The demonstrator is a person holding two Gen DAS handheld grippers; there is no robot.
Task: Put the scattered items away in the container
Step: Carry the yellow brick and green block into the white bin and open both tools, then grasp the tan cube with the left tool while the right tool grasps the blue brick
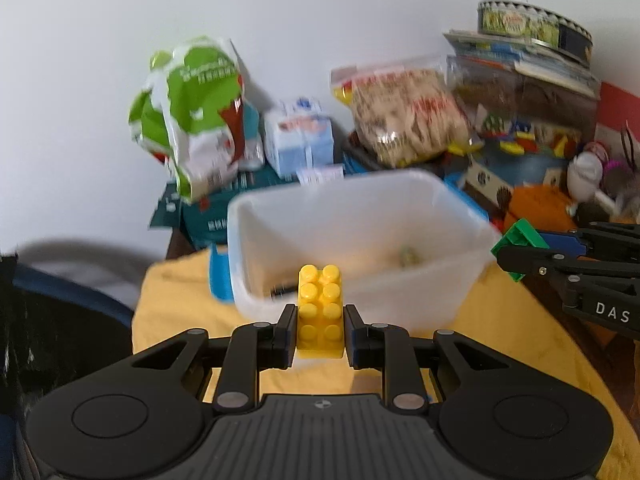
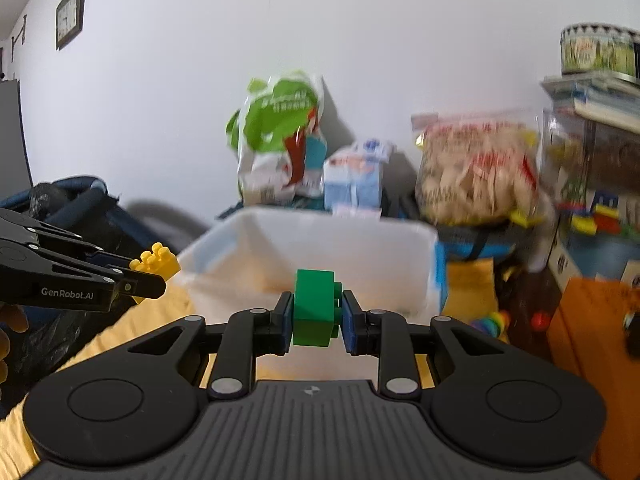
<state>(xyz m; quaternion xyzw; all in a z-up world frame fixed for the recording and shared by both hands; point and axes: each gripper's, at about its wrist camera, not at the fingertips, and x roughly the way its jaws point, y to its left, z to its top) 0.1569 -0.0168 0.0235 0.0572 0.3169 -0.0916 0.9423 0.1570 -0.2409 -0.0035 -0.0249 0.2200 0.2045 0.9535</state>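
Two claws hang over a desk under a yellow cloth (image 1: 472, 320), a white wall behind. Snack bags (image 1: 192, 120) crowd the desk at twelve o'clock beyond the white container (image 1: 360, 240). Both claws tilt downward toward it. Left claw (image 1: 320, 320) clamps a yellow brick (image 1: 320, 308); right claw (image 2: 314, 314) clamps a green brick (image 2: 314, 308), each brick short of the container's near rim.

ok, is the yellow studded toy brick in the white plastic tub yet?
Out. The yellow studded toy brick is clamped in the left gripper, short of the white plastic tub.
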